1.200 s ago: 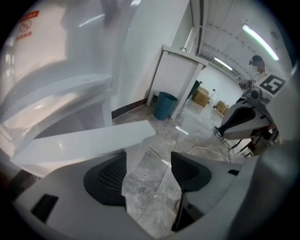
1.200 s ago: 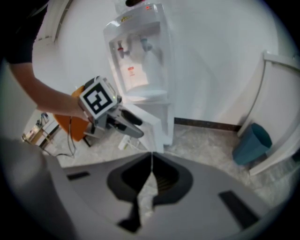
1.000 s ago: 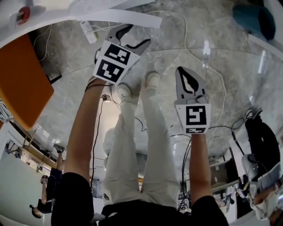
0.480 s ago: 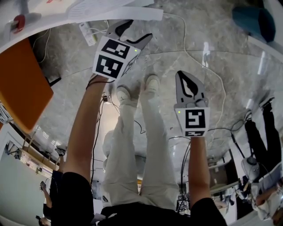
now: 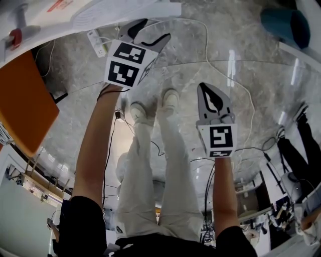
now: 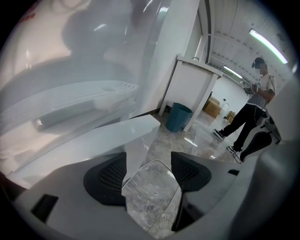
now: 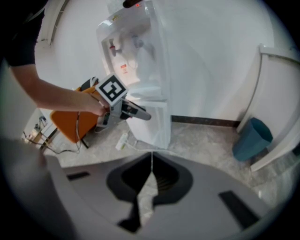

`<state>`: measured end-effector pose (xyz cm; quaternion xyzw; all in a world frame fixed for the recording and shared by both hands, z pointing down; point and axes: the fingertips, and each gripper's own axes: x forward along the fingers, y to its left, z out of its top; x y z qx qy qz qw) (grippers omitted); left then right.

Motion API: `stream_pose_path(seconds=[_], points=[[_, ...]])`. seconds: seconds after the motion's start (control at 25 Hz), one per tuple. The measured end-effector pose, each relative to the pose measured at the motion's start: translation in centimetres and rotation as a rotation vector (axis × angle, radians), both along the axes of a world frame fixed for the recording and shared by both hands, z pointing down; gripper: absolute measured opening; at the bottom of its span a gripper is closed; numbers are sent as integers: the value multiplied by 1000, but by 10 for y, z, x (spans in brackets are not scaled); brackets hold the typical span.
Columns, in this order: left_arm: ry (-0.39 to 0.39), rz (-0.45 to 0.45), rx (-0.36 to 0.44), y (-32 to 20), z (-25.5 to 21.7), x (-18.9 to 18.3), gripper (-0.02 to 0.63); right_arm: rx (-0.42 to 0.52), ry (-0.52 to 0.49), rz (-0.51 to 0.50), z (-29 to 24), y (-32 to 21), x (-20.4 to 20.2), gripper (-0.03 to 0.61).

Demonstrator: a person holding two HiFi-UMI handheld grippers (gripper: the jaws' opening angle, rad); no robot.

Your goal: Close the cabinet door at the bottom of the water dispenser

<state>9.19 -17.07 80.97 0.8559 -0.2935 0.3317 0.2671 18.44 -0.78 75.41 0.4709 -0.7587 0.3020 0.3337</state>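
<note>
- The left gripper [image 5: 149,34], jaws spread, is reaching against the white cabinet door [image 7: 152,124] at the foot of the water dispenser [image 7: 133,51], far left.
- The door is looking nearly shut, though seemingly not flush, so a final push is probably remaining.
- The right gripper [image 5: 205,90], jaws pressed together and empty, is hanging nearer.
- Only the right gripper view is showing the whole dispenser, while the left gripper view is showing the door's edge beside one jaw.

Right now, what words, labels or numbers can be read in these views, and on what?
Nothing can be read.
Label on the dispenser front: red print, too blurred to read.
Red print on the dispenser, head view: too small to read.
Left cube and right cube: square markers only, no words.
</note>
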Motion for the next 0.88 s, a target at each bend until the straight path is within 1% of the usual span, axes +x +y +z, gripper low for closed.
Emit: stream_pose_path(seconds=[0.16, 0.36, 0.72, 0.88], points=[[27, -47, 3, -12, -1, 0, 296, -6, 5, -8, 1, -1, 0, 35], [20, -51, 36, -20, -1, 1, 296, -5, 11, -6, 4, -3, 2, 35], [21, -79, 58, -35, 2, 0, 296, 1, 11, -12, 9, -8, -2, 35], [31, -107, 73, -43, 2, 0, 296, 3, 8, -12, 11, -8, -5, 35]])
